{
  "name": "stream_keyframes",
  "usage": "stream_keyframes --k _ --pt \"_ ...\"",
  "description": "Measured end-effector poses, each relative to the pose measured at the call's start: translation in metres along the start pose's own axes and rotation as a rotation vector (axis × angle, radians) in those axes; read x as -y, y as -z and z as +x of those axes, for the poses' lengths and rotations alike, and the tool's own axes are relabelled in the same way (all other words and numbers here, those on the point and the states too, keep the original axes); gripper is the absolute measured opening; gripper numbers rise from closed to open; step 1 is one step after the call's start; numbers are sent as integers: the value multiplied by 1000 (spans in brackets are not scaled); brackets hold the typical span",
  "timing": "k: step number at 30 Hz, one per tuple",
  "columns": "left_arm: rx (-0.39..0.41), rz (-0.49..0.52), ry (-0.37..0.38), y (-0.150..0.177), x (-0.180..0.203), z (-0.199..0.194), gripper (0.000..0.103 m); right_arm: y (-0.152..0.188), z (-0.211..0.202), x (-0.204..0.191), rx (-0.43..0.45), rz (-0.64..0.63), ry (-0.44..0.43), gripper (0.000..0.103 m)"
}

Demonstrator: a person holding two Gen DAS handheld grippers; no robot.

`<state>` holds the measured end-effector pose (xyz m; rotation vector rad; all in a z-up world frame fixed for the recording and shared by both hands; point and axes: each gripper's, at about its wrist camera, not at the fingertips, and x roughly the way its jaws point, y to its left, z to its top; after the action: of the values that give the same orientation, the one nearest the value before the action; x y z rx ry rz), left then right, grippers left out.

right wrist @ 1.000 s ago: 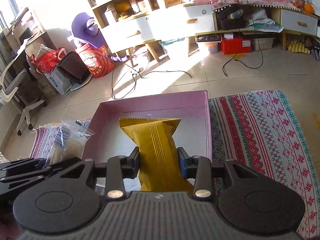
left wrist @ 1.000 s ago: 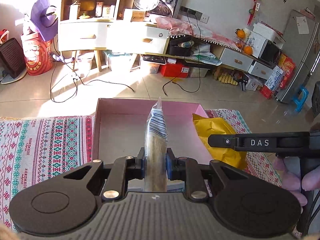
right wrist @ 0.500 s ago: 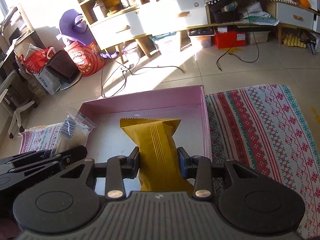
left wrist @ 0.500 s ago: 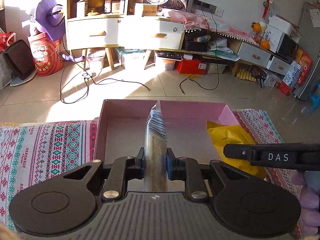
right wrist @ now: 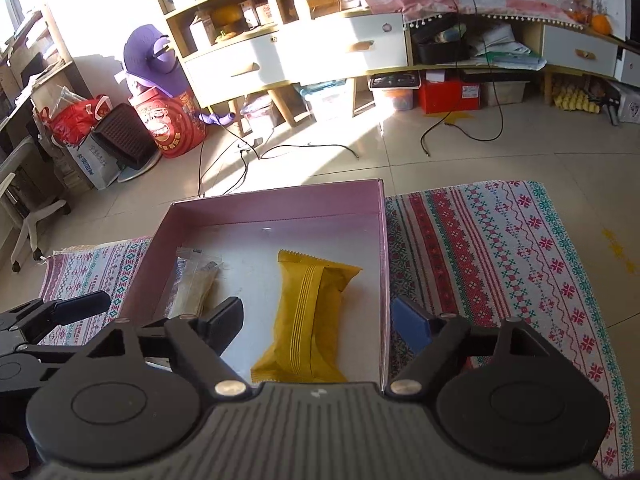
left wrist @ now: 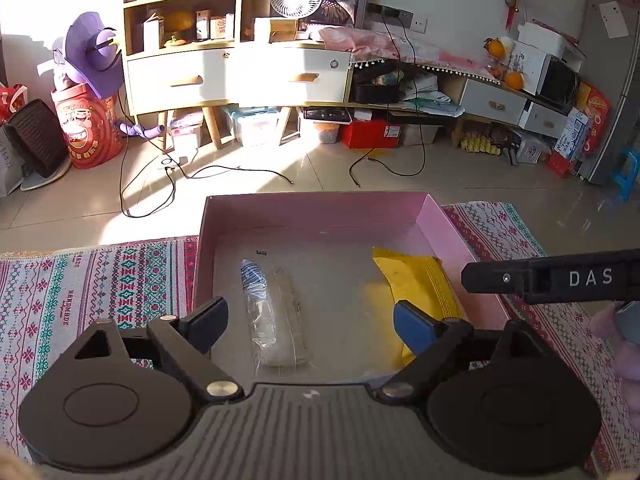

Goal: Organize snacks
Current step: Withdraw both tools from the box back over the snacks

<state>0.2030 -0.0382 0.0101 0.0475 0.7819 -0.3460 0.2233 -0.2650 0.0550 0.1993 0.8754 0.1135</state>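
Note:
A shallow pink box sits on a patterned cloth. Inside it lie a clear packet with a blue-striped end on the left and a yellow snack pack on the right. My left gripper hovers over the clear packet with its jaws opening wide; the packet lies flat below, free of the pads. My right gripper is above the yellow pack, jaws opening, pads clear of it. Each gripper shows at the edge of the other's view.
The woven red, green and white cloth spreads on both sides of the box. Beyond it are a tiled floor with loose cables, a shelf unit with white drawers and a red drum.
Both grippers have let go. The clear packet, held upright before, now lies flat in the box. The yellow pack has dropped to the box floor. Both sets of jaws have spread wide.

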Motion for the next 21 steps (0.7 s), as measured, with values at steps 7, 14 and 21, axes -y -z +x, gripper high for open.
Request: stream_keyframes --k 7,14,21 --pt "-14 13 -13 13 -2 -22 100 16 -22 -4 -9 -44 5 87" --pt "-27 31 -26 32 -6 -47 103 37 -41 -10 -26 -81 6 92" --pt "-57 49 -32 55 -11 -70 103 60 -61 -18 -46 -111 -5 94"
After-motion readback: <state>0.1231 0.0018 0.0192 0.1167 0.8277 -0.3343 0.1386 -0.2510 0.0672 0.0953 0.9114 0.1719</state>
